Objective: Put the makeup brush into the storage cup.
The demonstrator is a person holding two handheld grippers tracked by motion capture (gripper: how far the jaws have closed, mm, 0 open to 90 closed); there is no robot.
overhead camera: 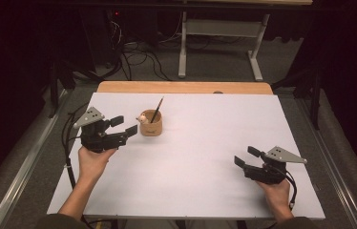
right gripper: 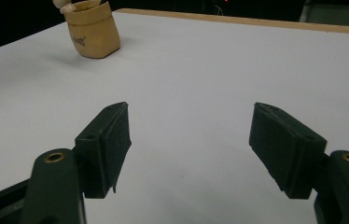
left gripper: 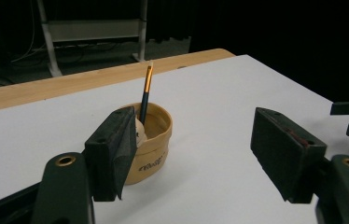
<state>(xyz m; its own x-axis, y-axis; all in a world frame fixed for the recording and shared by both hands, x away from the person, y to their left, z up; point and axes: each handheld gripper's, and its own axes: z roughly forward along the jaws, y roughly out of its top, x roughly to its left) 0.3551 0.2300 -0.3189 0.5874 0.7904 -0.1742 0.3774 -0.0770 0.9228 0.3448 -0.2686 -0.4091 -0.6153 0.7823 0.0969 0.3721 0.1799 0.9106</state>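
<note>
Left gripper [overhead camera: 125, 126] is hovering, jaws apart and empty, just short of the cup [overhead camera: 151, 123] holding 1 pencil [overhead camera: 157, 110], lining up a grasp.

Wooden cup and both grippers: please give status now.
Left gripper open beside wooden cup. Right gripper open, far off. Pencil in cup. Path clear.

- Cup [overhead camera: 151, 127]: tan wood, darker brown print on its side.
- Pencil [left gripper: 145, 91] in cup: dark shaft, orange-gold band near the top, pale tip.
- Small rounded object [overhead camera: 142, 118] at cup rim: cream-white.
- Left gripper [overhead camera: 123, 126]: black jaws, brass-coloured screws, grey plate on top.
- Right gripper [overhead camera: 246, 157]: same black with grey plate.
- Table [overhead camera: 205, 157]: plain white sheet, light wood edge at the far side.
- Floor [overhead camera: 215, 67]: grey.
</note>
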